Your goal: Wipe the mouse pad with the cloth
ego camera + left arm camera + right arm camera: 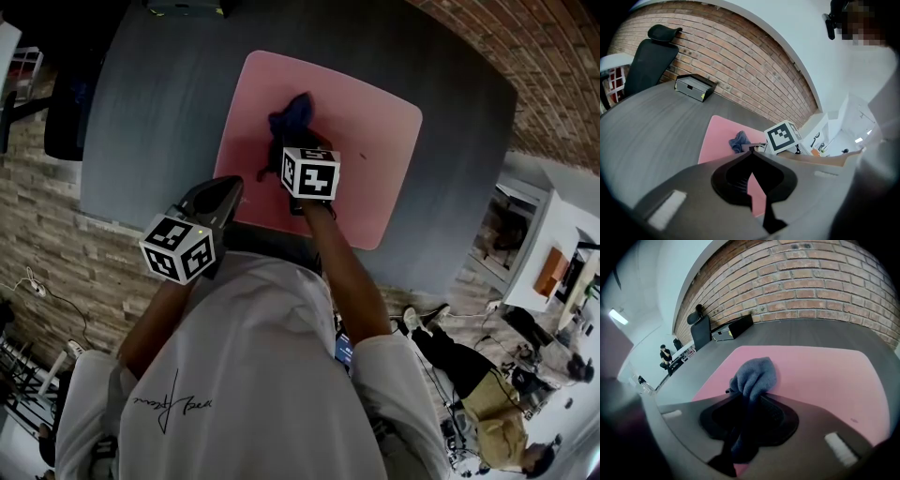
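A pink mouse pad [366, 159] lies on the dark grey table [159, 122]. A dark blue cloth [292, 114] sits bunched on the pad's far left part. My right gripper [287, 142] is shut on the cloth, and its marker cube hides the jaws from above. In the right gripper view the cloth [753, 375] hangs pinched between the jaws of the right gripper [747, 397] over the pad [820, 376]. My left gripper [228, 186] hovers at the pad's near left edge, shut and empty. Past the left gripper [751, 151] in its own view lie the pad [719, 136] and the cloth [738, 140].
A black box [695, 87] stands at the table's far edge near the brick wall [754, 65]. A black office chair [649, 58] is at the table's left end. A person [487, 394] and white furniture [553, 253] are beyond the table's right side.
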{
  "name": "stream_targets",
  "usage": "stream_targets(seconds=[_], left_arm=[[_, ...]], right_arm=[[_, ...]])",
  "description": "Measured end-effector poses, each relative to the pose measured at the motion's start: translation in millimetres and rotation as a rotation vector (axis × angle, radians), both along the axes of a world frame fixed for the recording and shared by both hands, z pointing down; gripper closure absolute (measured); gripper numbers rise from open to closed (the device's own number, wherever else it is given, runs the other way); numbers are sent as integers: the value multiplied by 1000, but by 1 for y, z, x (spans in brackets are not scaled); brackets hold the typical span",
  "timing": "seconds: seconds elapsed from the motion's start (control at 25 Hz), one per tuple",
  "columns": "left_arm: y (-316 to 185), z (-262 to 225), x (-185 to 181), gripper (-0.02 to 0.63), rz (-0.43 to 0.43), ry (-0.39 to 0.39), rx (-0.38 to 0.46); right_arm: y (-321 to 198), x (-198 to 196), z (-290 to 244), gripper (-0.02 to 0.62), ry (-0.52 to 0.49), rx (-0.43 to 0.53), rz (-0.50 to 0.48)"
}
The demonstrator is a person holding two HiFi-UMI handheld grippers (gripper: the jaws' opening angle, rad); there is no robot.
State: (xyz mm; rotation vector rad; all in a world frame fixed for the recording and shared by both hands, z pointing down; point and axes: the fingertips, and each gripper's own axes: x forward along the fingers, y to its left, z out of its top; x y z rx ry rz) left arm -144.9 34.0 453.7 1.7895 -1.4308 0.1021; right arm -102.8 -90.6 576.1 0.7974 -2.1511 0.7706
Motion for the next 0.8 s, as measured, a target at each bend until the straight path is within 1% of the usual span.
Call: stream_targets(seconds=[0.44, 0.64, 0.8], left_arm=[[-3, 0, 21, 586, 22, -14, -6], [-6, 0, 31, 586, 33, -13, -6], [-9, -2, 38, 586, 43, -8, 4]], right_arm=[[-7, 30, -1, 495, 5, -1, 24], [-9, 41, 0, 495, 21, 17, 2], [-12, 51, -1, 495, -3, -9, 22]])
